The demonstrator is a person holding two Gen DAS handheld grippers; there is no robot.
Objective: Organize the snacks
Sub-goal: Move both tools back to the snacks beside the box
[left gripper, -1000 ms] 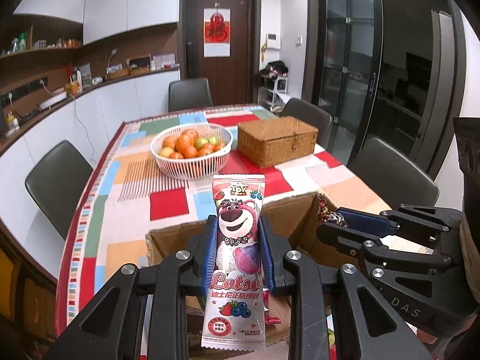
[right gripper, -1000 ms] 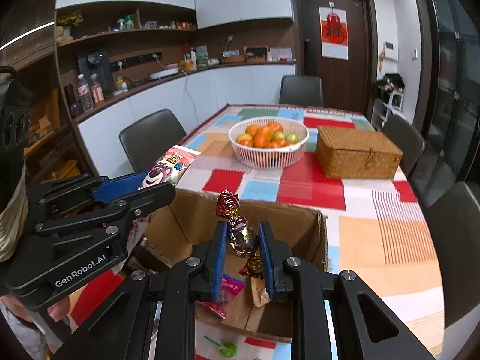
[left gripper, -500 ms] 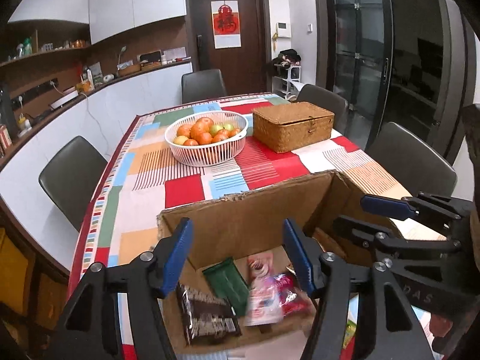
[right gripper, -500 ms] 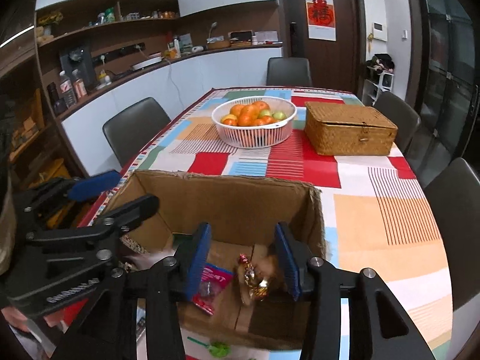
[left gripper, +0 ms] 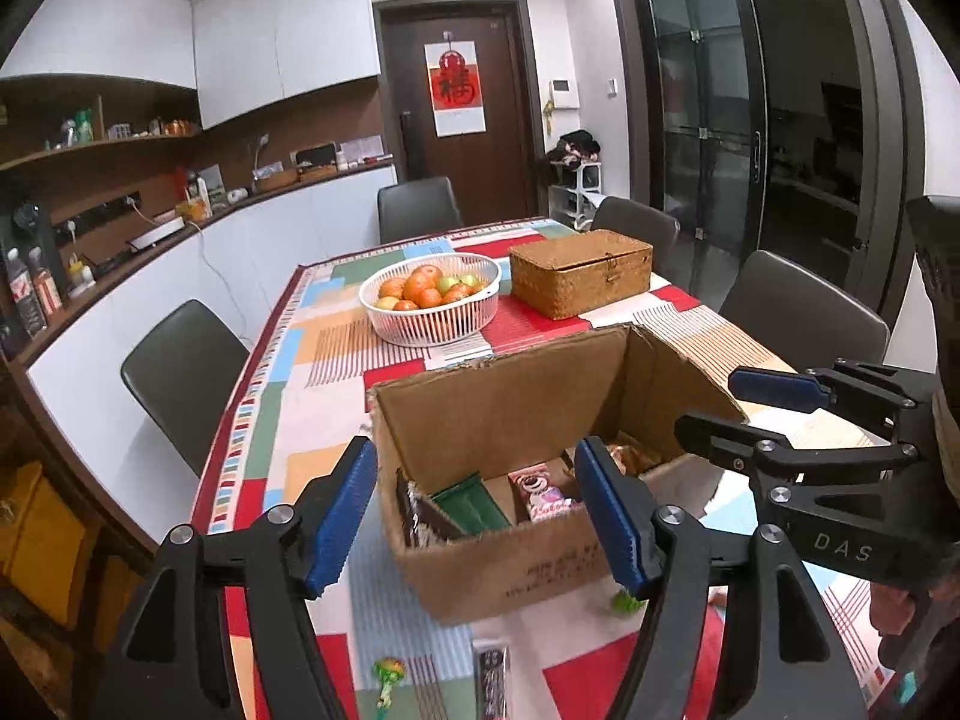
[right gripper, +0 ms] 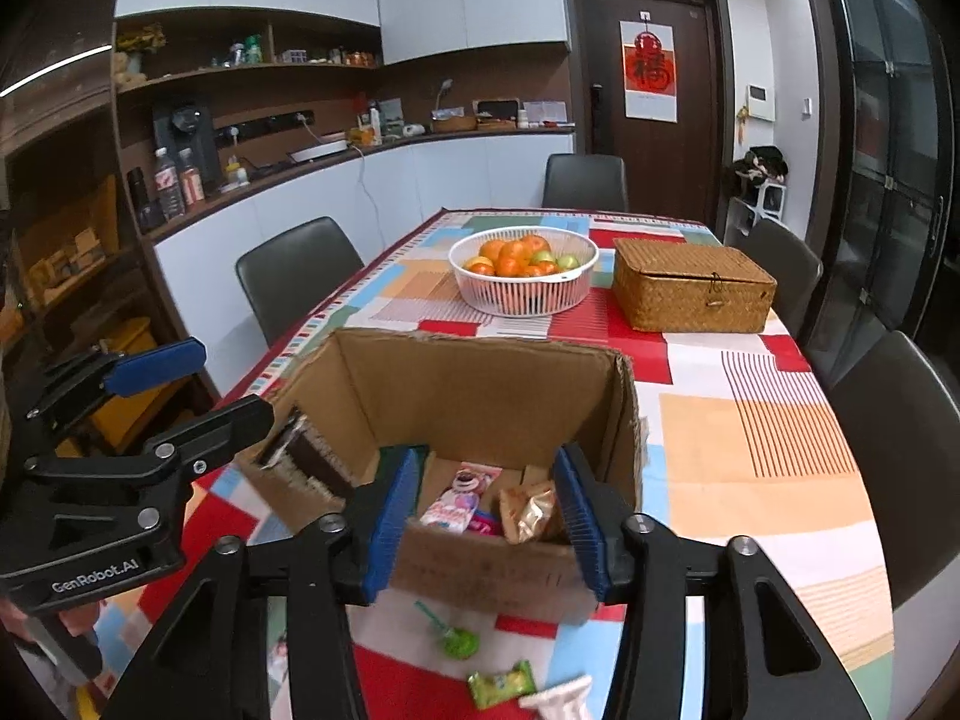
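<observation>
An open cardboard box (left gripper: 510,564) (right gripper: 480,384) stands on the patchwork tablecloth. Inside lie a pink Lotso bear packet (left gripper: 543,495) (right gripper: 457,501), a green packet (left gripper: 471,504), a dark packet (left gripper: 420,516) (right gripper: 306,456) and gold-wrapped candy (right gripper: 531,510). My left gripper (left gripper: 480,516) is open and empty in front of the box. My right gripper (right gripper: 486,522) is open and empty in front of the box too. Loose on the cloth lie a green lollipop (right gripper: 456,639) (left gripper: 387,675), a green sweet packet (right gripper: 501,684), a white wrapper (right gripper: 561,702) and a dark bar (left gripper: 492,681).
A white basket of oranges and apples (left gripper: 429,297) (right gripper: 523,276) and a closed wicker box (left gripper: 579,273) (right gripper: 693,294) stand beyond the cardboard box. Dark chairs (left gripper: 180,372) (right gripper: 888,438) ring the table. A counter (right gripper: 360,150) runs along the left wall.
One second ago my left gripper held the Lotso packet and my right held twisted candy. Both opened and dropped them into the box, then pulled back toward me.
</observation>
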